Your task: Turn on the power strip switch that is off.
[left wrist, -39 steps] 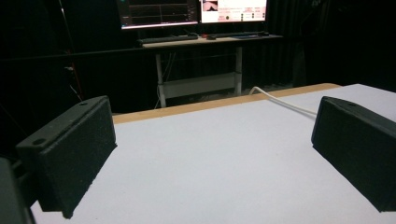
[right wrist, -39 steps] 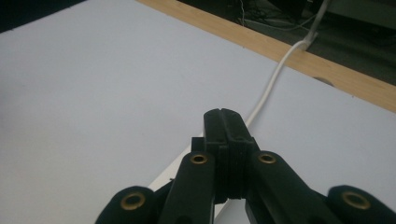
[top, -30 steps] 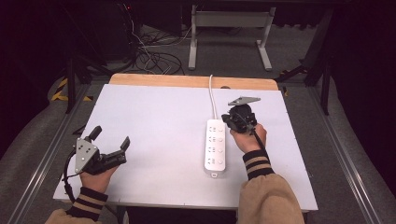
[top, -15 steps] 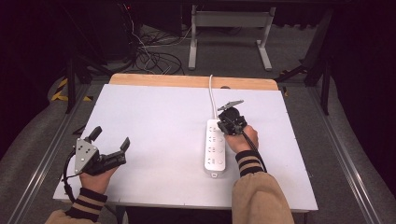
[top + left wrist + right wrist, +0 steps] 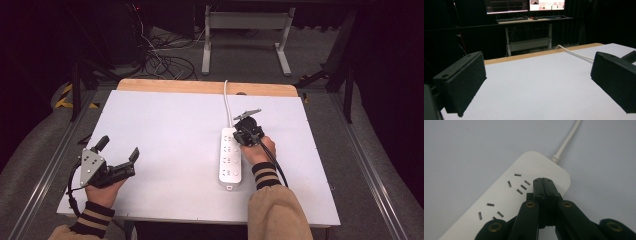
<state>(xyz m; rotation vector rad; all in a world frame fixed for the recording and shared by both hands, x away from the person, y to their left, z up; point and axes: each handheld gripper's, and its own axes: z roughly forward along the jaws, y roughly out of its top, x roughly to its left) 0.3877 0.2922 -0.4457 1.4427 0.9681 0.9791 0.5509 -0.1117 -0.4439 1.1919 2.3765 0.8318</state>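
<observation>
A white power strip (image 5: 230, 162) lies lengthwise on the white table (image 5: 165, 130), right of centre, and its white cord (image 5: 226, 100) runs off the far edge. My right gripper (image 5: 242, 137) points down over the strip's far end, jaws shut with nothing between them. In the right gripper view the closed tips (image 5: 542, 181) hover just over the power strip (image 5: 506, 195) near the end socket, close to where the cord (image 5: 566, 142) enters. My left gripper (image 5: 119, 148) rests at the near left of the table, open; its pads (image 5: 464, 80) stand wide apart around bare table.
A wooden strip (image 5: 205, 86) borders the table's far edge. Beyond it, a desk frame (image 5: 245, 30) and loose cables (image 5: 165, 62) sit on the dark floor. Metal rails (image 5: 45, 170) run along both sides of the table. Monitors (image 5: 524, 5) glow on a far desk.
My right gripper has moved left and down from beside the strip to just over its far end. The left gripper has stayed put.
</observation>
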